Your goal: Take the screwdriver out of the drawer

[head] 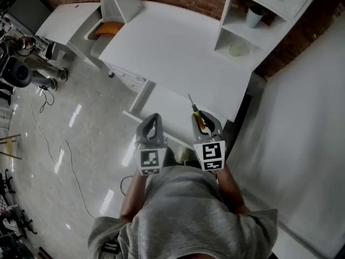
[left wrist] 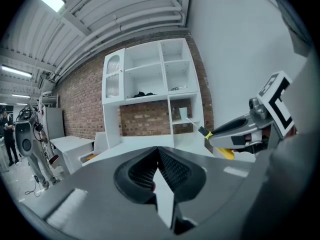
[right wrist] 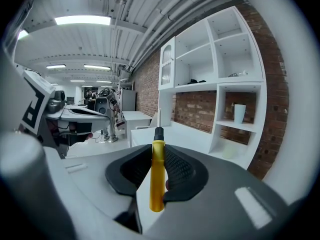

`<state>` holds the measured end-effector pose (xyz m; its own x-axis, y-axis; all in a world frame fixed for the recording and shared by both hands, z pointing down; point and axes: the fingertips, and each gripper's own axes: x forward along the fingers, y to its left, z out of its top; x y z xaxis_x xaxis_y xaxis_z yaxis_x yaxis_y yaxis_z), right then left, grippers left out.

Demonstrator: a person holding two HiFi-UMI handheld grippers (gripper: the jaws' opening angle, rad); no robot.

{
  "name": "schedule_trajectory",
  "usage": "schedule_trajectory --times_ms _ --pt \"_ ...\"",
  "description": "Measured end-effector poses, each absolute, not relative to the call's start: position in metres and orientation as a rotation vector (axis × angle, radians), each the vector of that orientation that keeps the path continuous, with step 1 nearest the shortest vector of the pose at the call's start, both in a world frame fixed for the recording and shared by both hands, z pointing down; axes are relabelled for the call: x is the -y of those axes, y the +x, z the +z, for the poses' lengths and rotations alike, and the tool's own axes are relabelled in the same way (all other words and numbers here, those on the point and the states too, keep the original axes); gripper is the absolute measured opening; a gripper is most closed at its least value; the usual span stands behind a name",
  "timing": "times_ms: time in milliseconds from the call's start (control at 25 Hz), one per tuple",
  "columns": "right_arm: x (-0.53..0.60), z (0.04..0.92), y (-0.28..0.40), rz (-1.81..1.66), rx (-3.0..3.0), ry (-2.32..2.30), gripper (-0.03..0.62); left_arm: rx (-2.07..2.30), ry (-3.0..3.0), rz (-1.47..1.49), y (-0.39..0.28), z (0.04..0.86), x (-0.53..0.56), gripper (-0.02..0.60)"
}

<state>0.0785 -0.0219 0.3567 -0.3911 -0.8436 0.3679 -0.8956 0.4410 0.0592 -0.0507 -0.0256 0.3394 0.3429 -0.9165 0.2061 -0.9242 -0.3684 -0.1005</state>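
The yellow-handled screwdriver (head: 200, 122) is clamped in my right gripper (head: 202, 117), its thin metal shaft pointing away from me over the open white drawer (head: 161, 107). In the right gripper view the yellow handle (right wrist: 157, 179) runs lengthwise between the ribbed pads, black collar and shaft sticking out past the tips of the right gripper (right wrist: 158, 146). My left gripper (head: 153, 117) hangs beside it, to the left, above the drawer's front edge. Its jaws are shut with nothing in them, tips touching in the left gripper view (left wrist: 158, 152), where the screwdriver (left wrist: 206, 133) shows at the right.
A white desk (head: 178, 47) stands above the drawer, with a white shelf unit (head: 237, 34) holding a cup (head: 253, 16) at its right. A second white table (head: 64, 18) and an orange-seated chair (head: 108, 28) stand at the far left. Cables (head: 59, 150) trail across the shiny floor.
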Motion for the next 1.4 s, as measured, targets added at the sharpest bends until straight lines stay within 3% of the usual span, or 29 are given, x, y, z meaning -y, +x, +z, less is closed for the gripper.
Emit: schedule_trajectory --times_ms 1400 --pt "0.010 0.356 0.084 0.197 2.340 1.505 0.078 1.702 2.569 0.368 -0.044 0.342 0.021 0.012"
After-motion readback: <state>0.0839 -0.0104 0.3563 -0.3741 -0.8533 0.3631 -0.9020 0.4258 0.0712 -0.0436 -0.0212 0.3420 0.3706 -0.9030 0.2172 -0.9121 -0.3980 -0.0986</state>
